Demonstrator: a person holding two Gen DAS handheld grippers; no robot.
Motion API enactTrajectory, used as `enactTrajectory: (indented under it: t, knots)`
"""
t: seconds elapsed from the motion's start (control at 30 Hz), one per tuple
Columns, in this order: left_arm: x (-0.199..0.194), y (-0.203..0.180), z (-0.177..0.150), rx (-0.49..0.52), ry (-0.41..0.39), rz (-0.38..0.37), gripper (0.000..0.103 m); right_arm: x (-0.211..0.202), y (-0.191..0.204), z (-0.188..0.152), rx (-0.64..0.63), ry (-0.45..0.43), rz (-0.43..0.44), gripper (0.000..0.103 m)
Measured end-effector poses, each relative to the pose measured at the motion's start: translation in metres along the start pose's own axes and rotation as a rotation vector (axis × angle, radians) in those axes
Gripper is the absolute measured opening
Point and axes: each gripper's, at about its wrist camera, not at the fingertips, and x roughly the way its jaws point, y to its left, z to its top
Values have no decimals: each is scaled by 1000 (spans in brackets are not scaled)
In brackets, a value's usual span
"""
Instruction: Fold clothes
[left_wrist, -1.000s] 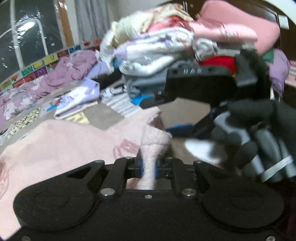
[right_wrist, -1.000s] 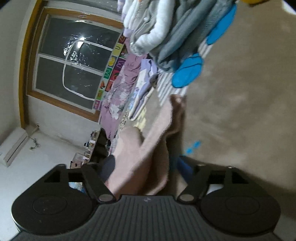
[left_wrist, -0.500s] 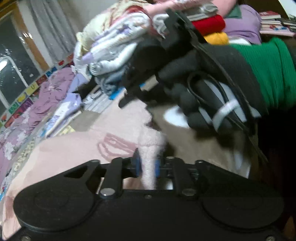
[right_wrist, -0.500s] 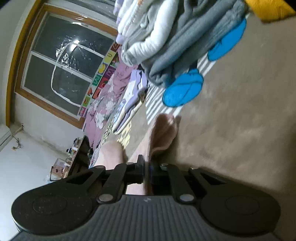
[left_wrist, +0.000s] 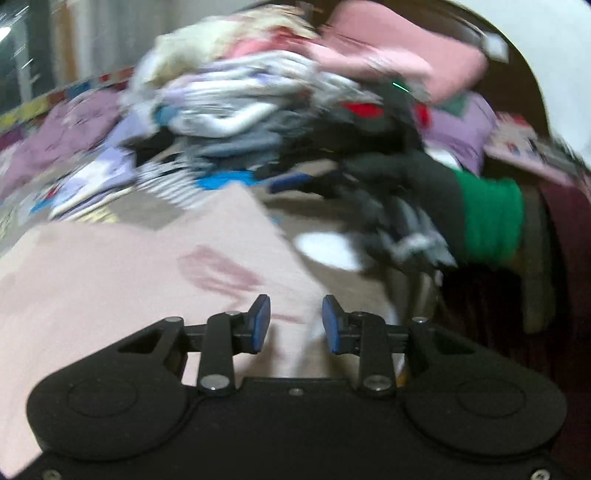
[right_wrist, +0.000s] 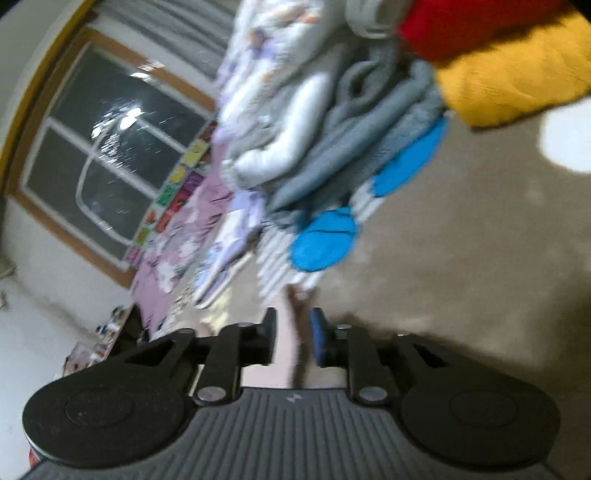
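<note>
My left gripper (left_wrist: 295, 323) has its jaws parted, and they have just been opening: the blue pads (left_wrist: 260, 325) stand clear of each other with nothing pinched between them. The pink garment (left_wrist: 129, 280) lies flat on the bed (left_wrist: 321, 206) just beyond and to the left of those jaws, one corner pointing away toward the pile of clothes (left_wrist: 240, 103) well ahead. I judge I let it go there so the fold would settle on the open stretch of bed instead of against the heap.

My right gripper (right_wrist: 293, 339) also has its jaws apart, and they too have just been opening. A pink edge of cloth (right_wrist: 295, 332) runs up through the gap between them, but I see daylight on either side of it, so I read it as loose, not clamped. Ahead of those jaws sits the same pile, with grey, blue, red and yellow pieces.

From the left view, a gloved hand (left_wrist: 399, 192) with a green sleeve (left_wrist: 491, 218) sits ahead and to the right of the jaws. Both views are blurred, so finer detail of the fold escapes me. My judgement: one fold has just been laid and released.
</note>
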Motion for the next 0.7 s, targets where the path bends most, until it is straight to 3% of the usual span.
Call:
enactTrajectory:
  t: [0.17, 0.23, 0.27, 0.53, 0.7]
  knots:
    - [-30, 61, 2, -231, -29, 94, 34, 18, 31, -7, -69, 59, 102, 33]
    - [-44, 88, -1, -321, -42, 140, 48, 28, 42, -11, -85, 85, 136, 36]
    - [-51, 101, -3, -367, -49, 163, 49, 32, 48, -13, -89, 97, 154, 37]
    - [-116, 217, -22, -637, -99, 371, 49, 58, 101, -36, -208, 211, 267, 39]
    - [-146, 292, -16, -753, -137, 419, 49, 76, 106, -34, -77, 281, 261, 41]
